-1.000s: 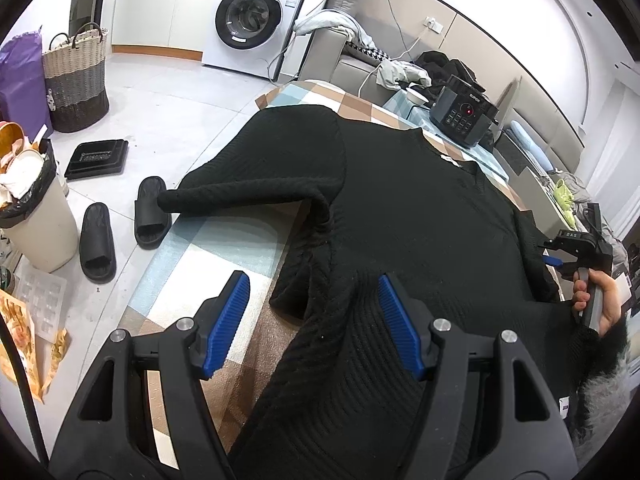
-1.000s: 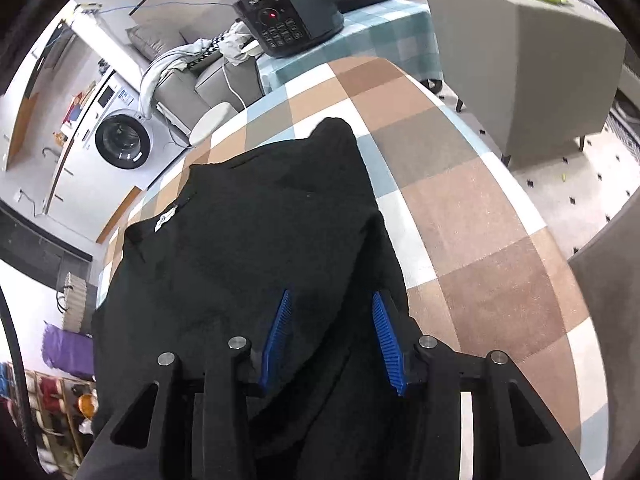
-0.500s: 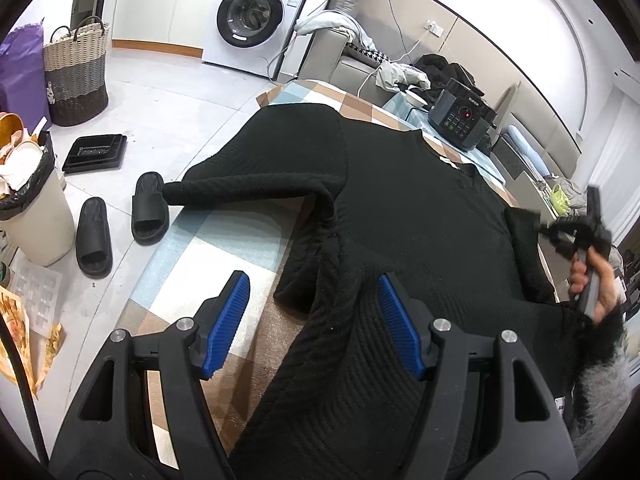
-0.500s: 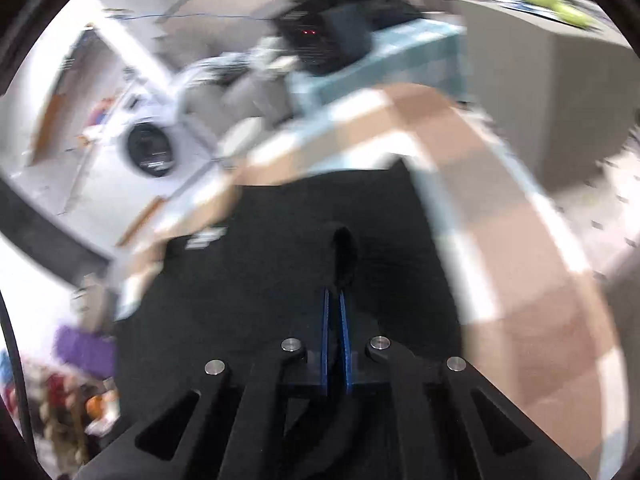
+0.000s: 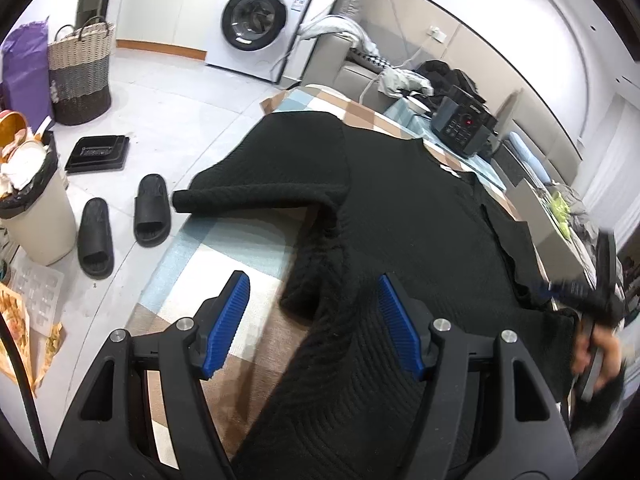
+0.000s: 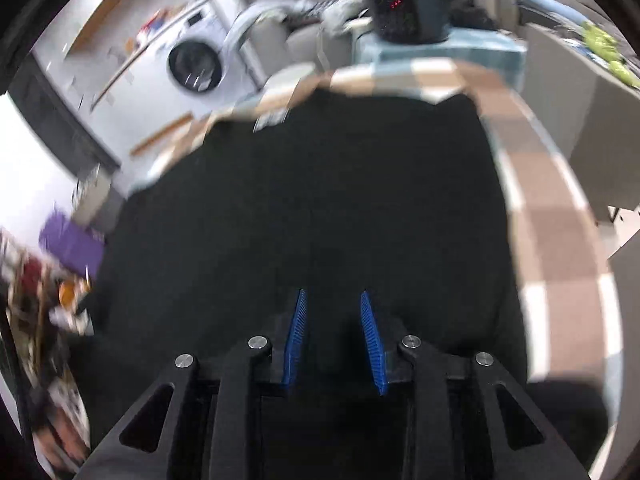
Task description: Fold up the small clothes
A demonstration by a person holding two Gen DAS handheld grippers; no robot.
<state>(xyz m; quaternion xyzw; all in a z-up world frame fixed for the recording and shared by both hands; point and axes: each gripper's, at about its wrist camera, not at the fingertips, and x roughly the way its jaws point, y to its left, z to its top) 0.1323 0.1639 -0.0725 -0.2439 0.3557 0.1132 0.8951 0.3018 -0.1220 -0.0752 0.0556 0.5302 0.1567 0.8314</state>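
Note:
A black knit sweater (image 5: pixel 400 208) lies spread on a table with a checked cloth (image 5: pixel 224 256). Its left sleeve (image 5: pixel 260 196) juts out toward the table's left edge. My left gripper (image 5: pixel 314 316) hangs open above the sweater's lower left side, and the cloth's edge runs below the gap. In the blurred right wrist view my right gripper (image 6: pixel 334 336) is over the sweater's body (image 6: pixel 320 200), its jaws opening. The blue pads stand apart, and I cannot tell whether cloth lies between them. The left wrist view shows that gripper (image 5: pixel 576 292) blurred at the sweater's right side, held by a hand (image 5: pixel 596 356).
A black cooker (image 5: pixel 460 128) stands at the table's far end. On the floor to the left are two black slippers (image 5: pixel 148 208), a full bin (image 5: pixel 32 216), a black tray (image 5: pixel 98 154) and a woven basket (image 5: pixel 80 76). A washing machine (image 5: pixel 256 20) and a sofa (image 5: pixel 360 76) stand behind.
My right gripper shut on a fold of the sweater's right side, swept toward the garment's middle while rolling, and its jaws have parted again. The left gripper has stayed put.

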